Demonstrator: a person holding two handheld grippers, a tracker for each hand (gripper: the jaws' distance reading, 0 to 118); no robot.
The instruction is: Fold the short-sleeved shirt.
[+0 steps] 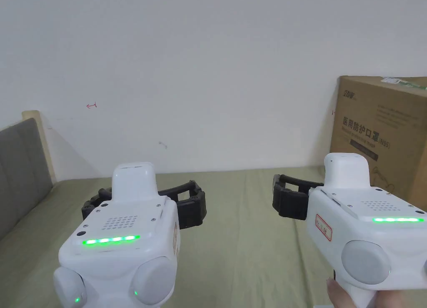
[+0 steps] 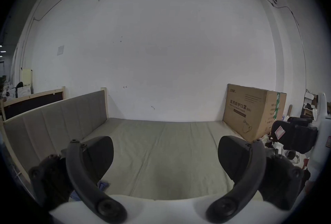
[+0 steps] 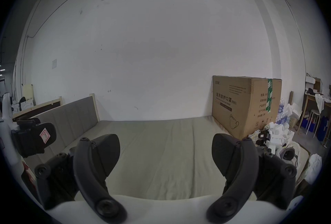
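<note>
Left tongs (image 2: 165, 154): white moulded plastic body with a strip of green lights on top and rounded grey buttons at the rear; two black curved jaws with flat, matte pads, spread wide apart, nothing between them. Held level above the bed.

Right tongs (image 3: 165, 153): same make, white shell, green light strip, black ribbed jaws. Jaws spread wide, gripping nothing. A bare hand (image 1: 346, 294) shows beneath its handle in the head view. The two tongs sit side by side, apart, both pointing toward the wall; each gripper view catches the other's black jaw at its edge.

Bed cover (image 1: 246, 246): olive-green cloth, below and ahead of both tongs, flat with faint lengthwise creases.

Shirt: cannot be made out on the cover in any view. A small patch of blue fabric (image 2: 103, 185) peeks from beneath the left tongs' left jaw; what it is cannot be told.

Headboard (image 1: 18, 171): left of the left tongs, grey padded panels with vertical seams, pale wooden post at its end.

Cardboard box (image 1: 381, 131): right of the right tongs, brown, rectangular, printed, sealed with green tape, standing on the bed against the wall.

Wall (image 1: 208, 71): beyond both tongs, white, smooth, a few small marks.

Clutter (image 3: 279, 135): far right of the right tongs, white items heaped beyond the box.
</note>
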